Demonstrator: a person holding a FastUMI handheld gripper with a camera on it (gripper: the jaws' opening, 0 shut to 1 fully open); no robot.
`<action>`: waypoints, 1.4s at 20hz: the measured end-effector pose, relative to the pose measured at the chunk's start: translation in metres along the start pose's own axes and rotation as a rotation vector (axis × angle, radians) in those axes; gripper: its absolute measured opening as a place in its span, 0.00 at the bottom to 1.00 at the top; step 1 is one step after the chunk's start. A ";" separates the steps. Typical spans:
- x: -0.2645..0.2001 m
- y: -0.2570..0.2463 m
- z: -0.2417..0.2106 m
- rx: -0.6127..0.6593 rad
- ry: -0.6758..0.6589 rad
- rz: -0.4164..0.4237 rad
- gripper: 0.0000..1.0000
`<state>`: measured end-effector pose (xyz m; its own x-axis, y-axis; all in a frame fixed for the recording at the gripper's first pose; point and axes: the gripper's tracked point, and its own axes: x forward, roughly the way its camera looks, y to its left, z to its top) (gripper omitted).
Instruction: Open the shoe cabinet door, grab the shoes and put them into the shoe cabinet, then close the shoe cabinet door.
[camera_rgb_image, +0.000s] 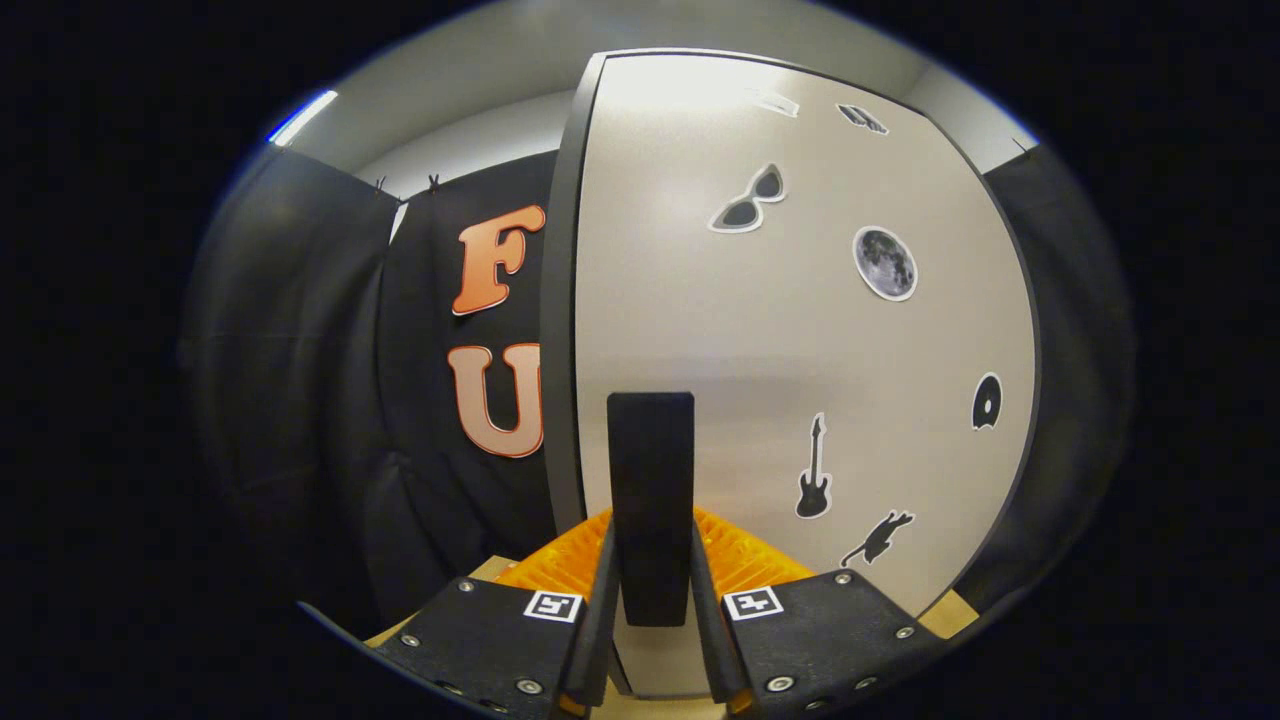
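**Gripper closed on the handle of the shoe cabinet door**

At the left of the frame, the black cloth wall (300, 400) of the booth hung in folds, clipped at its top edge, with a pale ceiling and a strip light (302, 117) at the upper left.

At the centre, the shoe cabinet door (780, 350) filled the frame from its dark left edge to its curved right edge. Its face was pale and smooth. A dark vertical handle (650, 500) stood on the lower centre of the door.

The gripper (650, 590) sat at the bottom centre. Its 2 fingers were drawn narrow, 1 on each side of the handle, and both appeared to press on it. Each finger block carried 1 square marker.

To the right of the handle, the door carried stickers: sunglasses (748, 200), a moon (885, 263), a guitar (814, 470), a cat (878, 538) and a disc (987, 402). 2 further stickers near the top were too blurred to identify.

No shoes were identifiable. The door's angle could not be determined.
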<state>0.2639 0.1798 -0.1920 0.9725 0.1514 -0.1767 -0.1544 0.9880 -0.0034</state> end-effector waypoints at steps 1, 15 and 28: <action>0.001 0.000 -0.002 -0.018 0.005 -0.020 0.37; -0.009 -0.002 -0.003 0.026 0.047 -0.024 0.18; -0.081 -0.031 0.004 -0.006 0.061 -0.154 0.17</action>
<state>0.1910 0.1368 -0.1736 0.9725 -0.0045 -0.2329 -0.0052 0.9991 -0.0410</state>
